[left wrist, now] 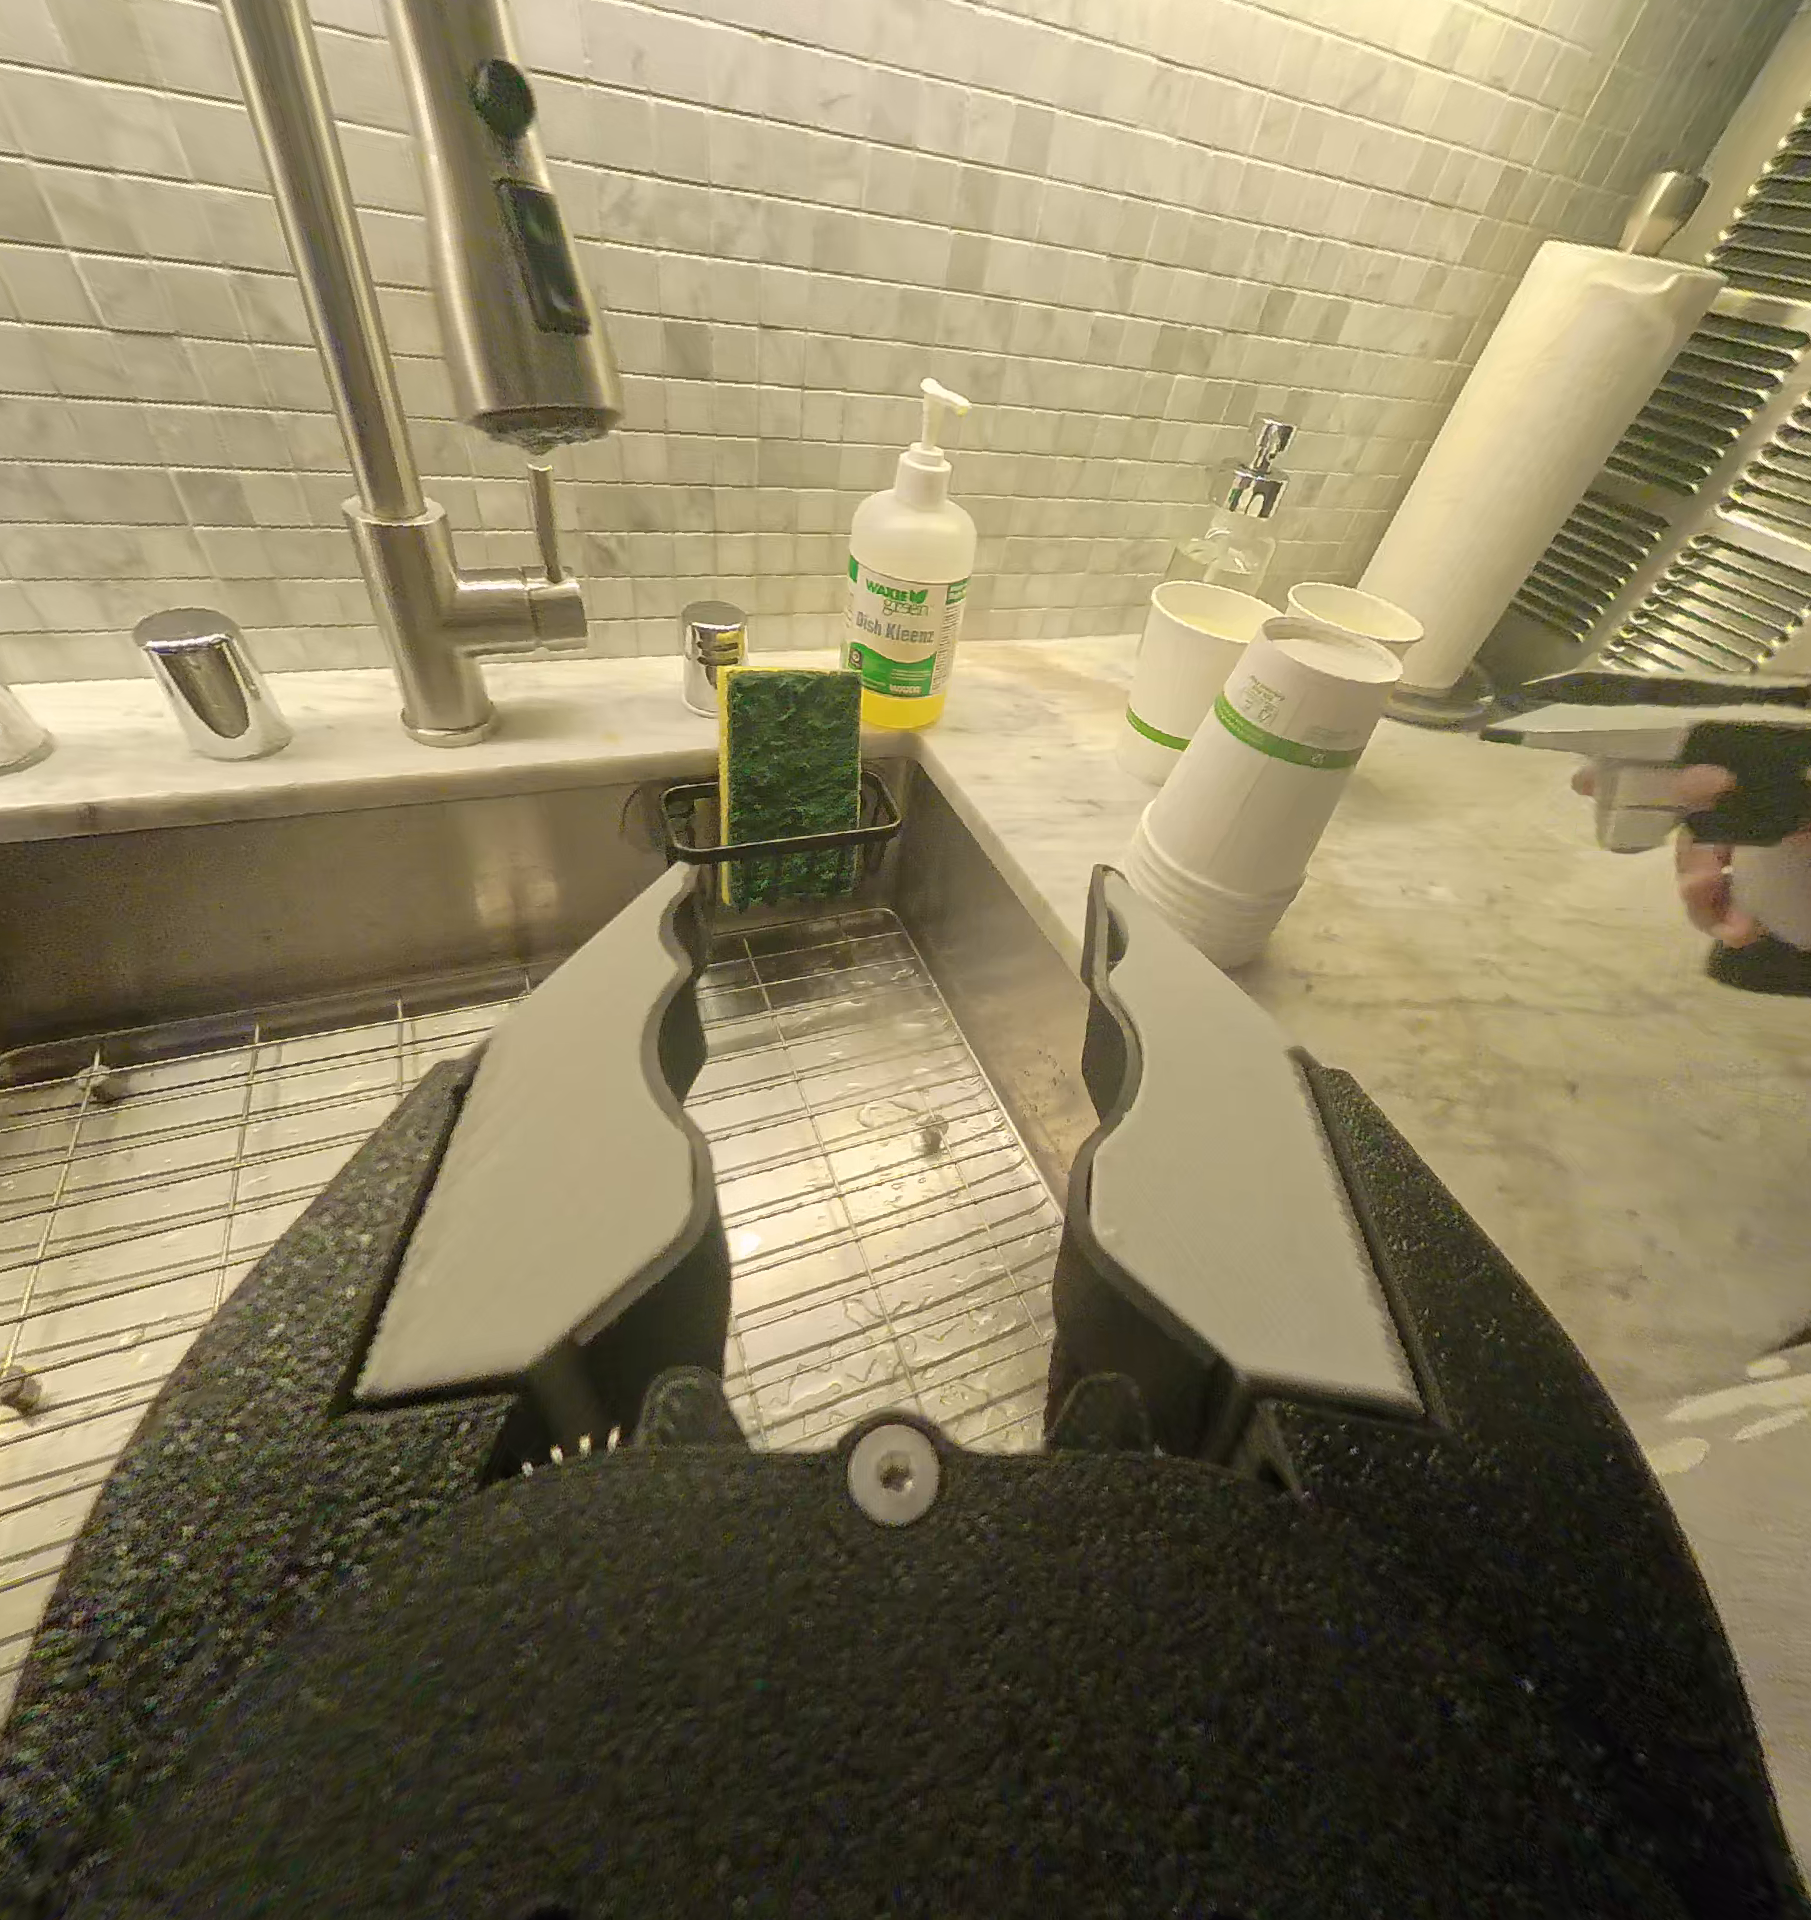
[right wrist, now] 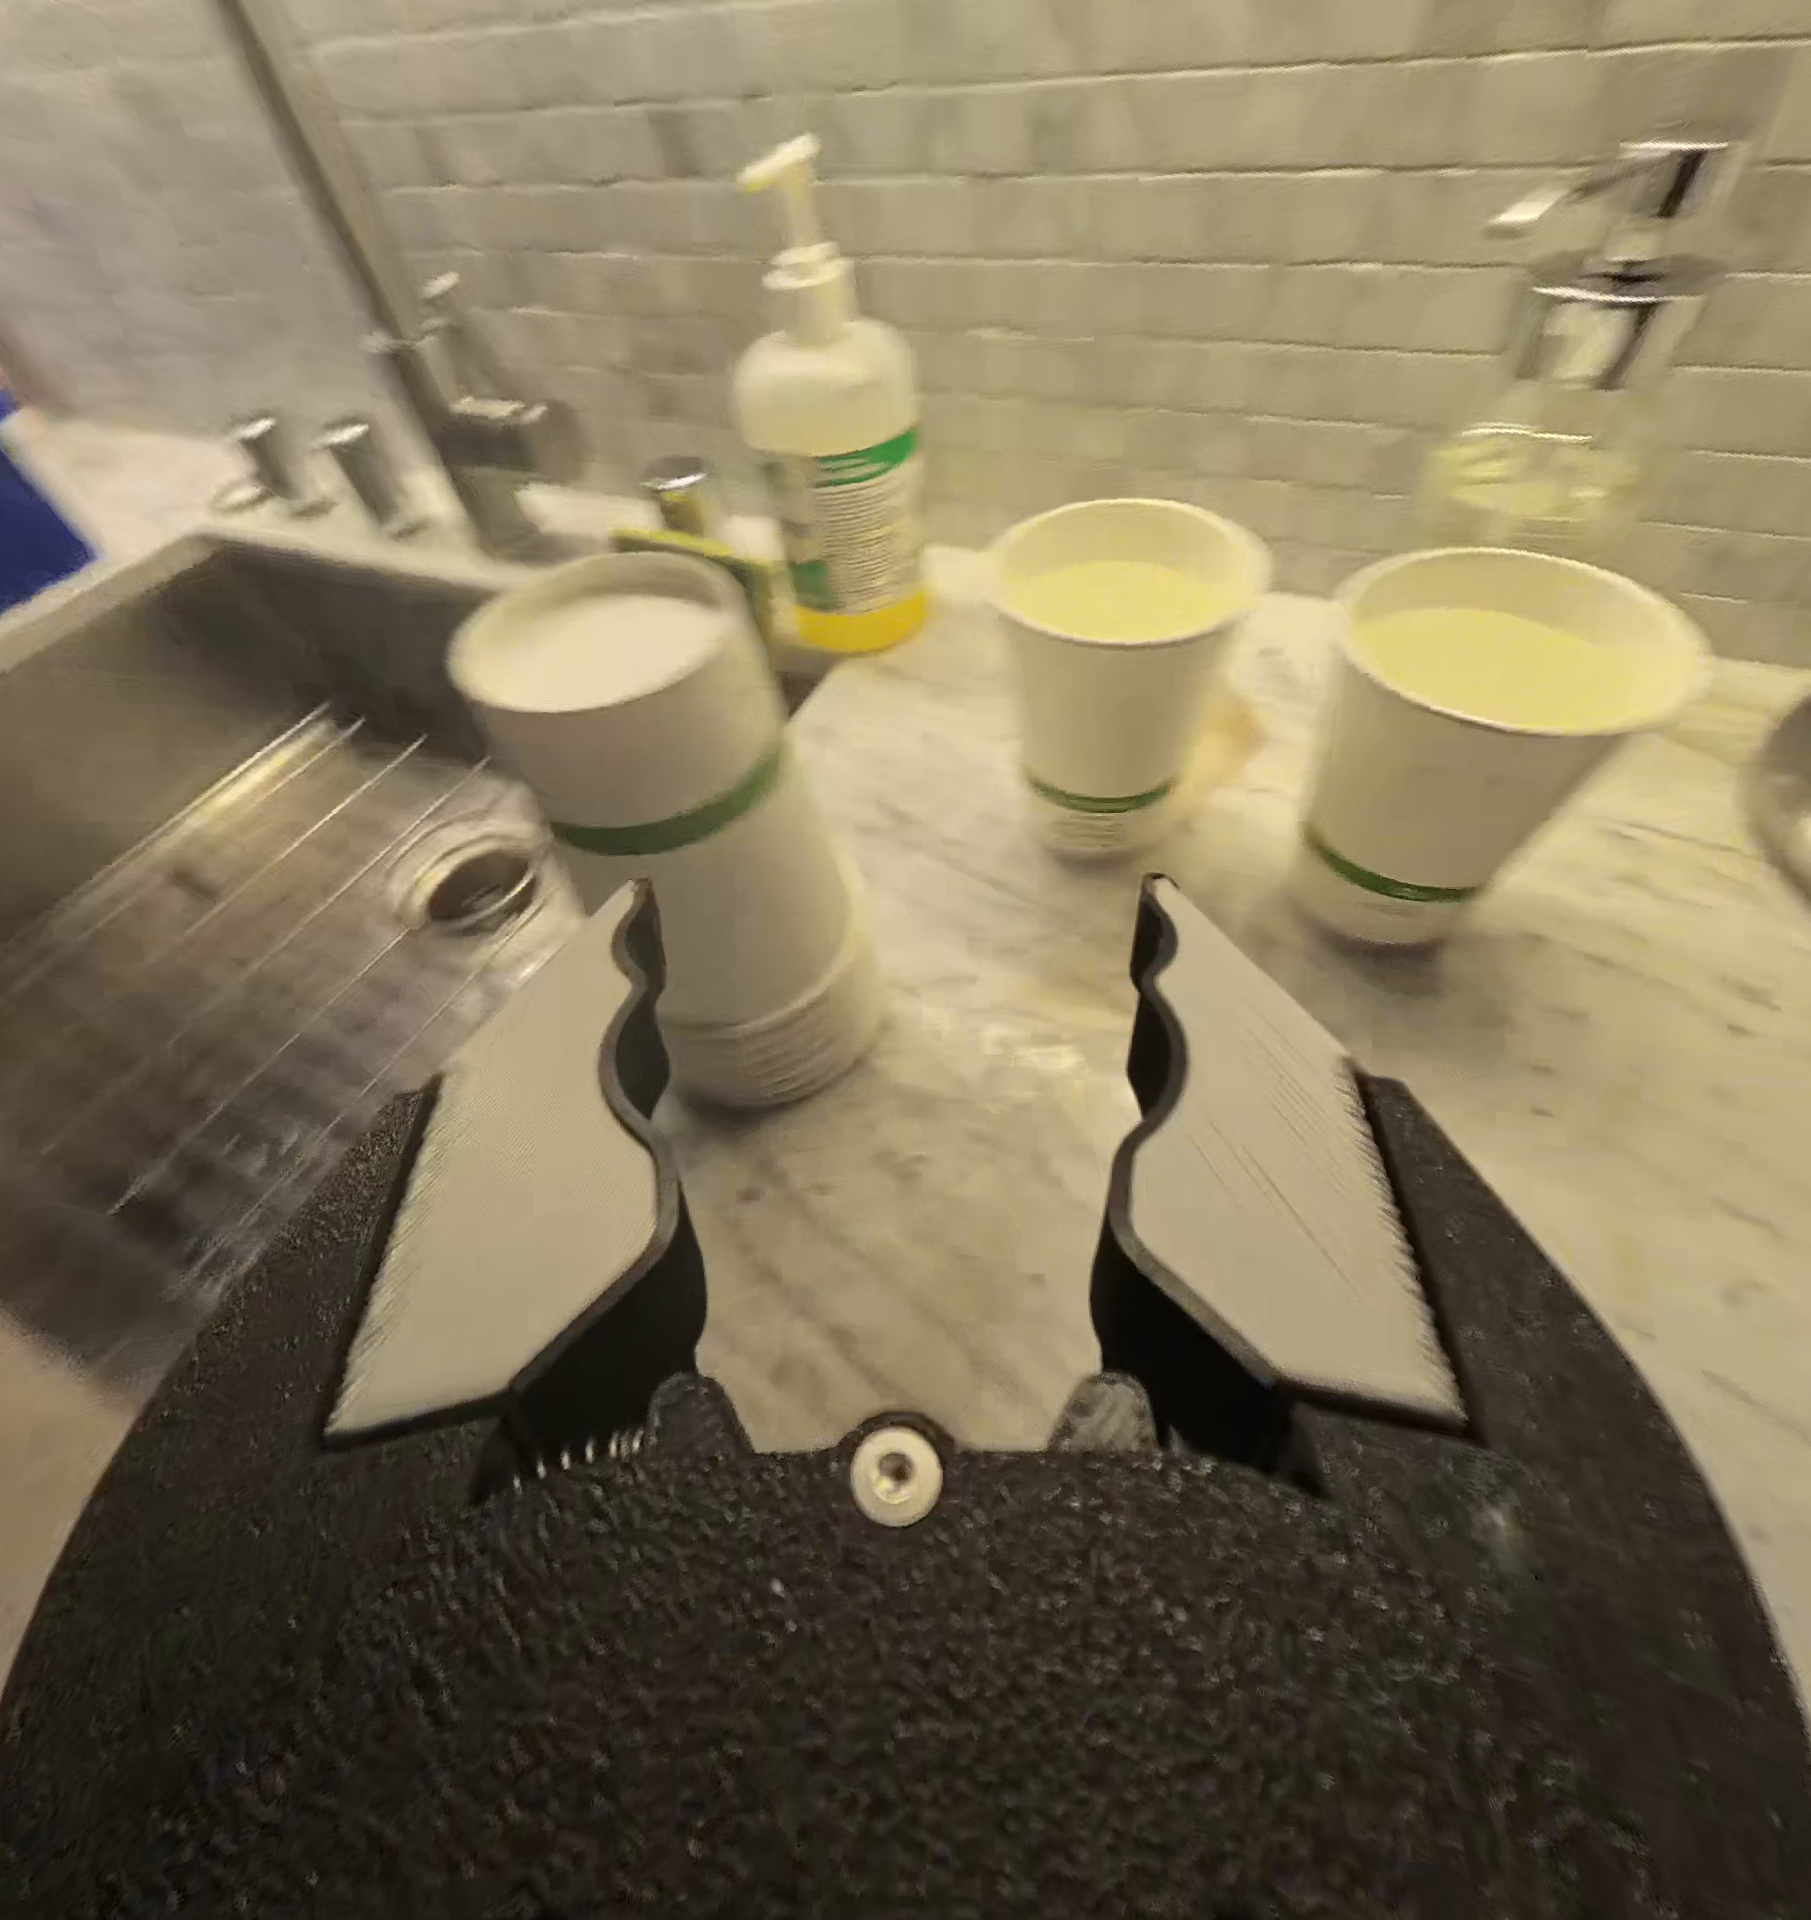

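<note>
My left gripper (left wrist: 896, 883) is open and empty, above the right end of a steel sink (left wrist: 257, 914), pointing at a green and yellow sponge (left wrist: 792, 790) upright in a black wire caddy (left wrist: 776, 842). My right gripper (right wrist: 890, 894) is open and empty over the marble counter (right wrist: 984, 1143). Its left fingertip is close beside an upside-down stack of white paper cups (right wrist: 693, 831), seen also in the left wrist view (left wrist: 1254, 790). Two upright white paper cups (right wrist: 1119, 675) (right wrist: 1483, 727) stand beyond it. The right gripper, held by a hand, shows at the right edge of the left wrist view (left wrist: 1607, 717).
A tall steel faucet (left wrist: 381, 416) with a pull-down sprayer (left wrist: 506, 229) stands behind the sink. A wire grid (left wrist: 153, 1195) lies in the wet basin. A dish soap pump bottle (left wrist: 911, 582), a clear soap dispenser (left wrist: 1244, 509) and a paper towel roll (left wrist: 1524, 447) stand by the tiled wall. Measured from the fingertips, the tall steel faucet (left wrist: 381, 416) is 35 cm or so from the left gripper and 50 cm from the right.
</note>
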A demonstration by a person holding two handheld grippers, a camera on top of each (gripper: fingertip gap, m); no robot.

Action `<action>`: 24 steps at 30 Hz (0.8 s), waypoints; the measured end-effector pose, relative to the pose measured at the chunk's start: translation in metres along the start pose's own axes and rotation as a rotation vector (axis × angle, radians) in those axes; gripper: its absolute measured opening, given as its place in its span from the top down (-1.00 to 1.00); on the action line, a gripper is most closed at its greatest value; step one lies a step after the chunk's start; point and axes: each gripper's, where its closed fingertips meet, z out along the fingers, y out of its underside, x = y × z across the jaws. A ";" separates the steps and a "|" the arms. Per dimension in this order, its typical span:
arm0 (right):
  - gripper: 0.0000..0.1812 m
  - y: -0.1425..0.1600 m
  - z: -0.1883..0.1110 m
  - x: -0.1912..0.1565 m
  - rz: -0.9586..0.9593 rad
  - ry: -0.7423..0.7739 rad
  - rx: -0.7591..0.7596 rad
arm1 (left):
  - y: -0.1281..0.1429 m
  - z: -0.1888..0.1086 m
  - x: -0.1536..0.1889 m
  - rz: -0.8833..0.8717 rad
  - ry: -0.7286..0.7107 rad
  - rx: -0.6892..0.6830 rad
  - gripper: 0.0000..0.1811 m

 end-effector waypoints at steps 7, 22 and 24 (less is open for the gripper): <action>-0.07 -0.025 0.006 -0.071 -0.477 -0.284 -0.424 | 0.006 -0.023 -0.024 -0.017 0.045 0.006 0.20; -0.08 -0.031 0.057 -0.072 -0.878 -0.412 -0.948 | 0.017 -0.077 -0.084 0.008 0.034 -0.004 0.21; -0.08 -0.027 0.060 -0.072 -0.872 -0.429 -0.994 | 0.017 -0.083 -0.091 0.015 0.021 -0.002 0.22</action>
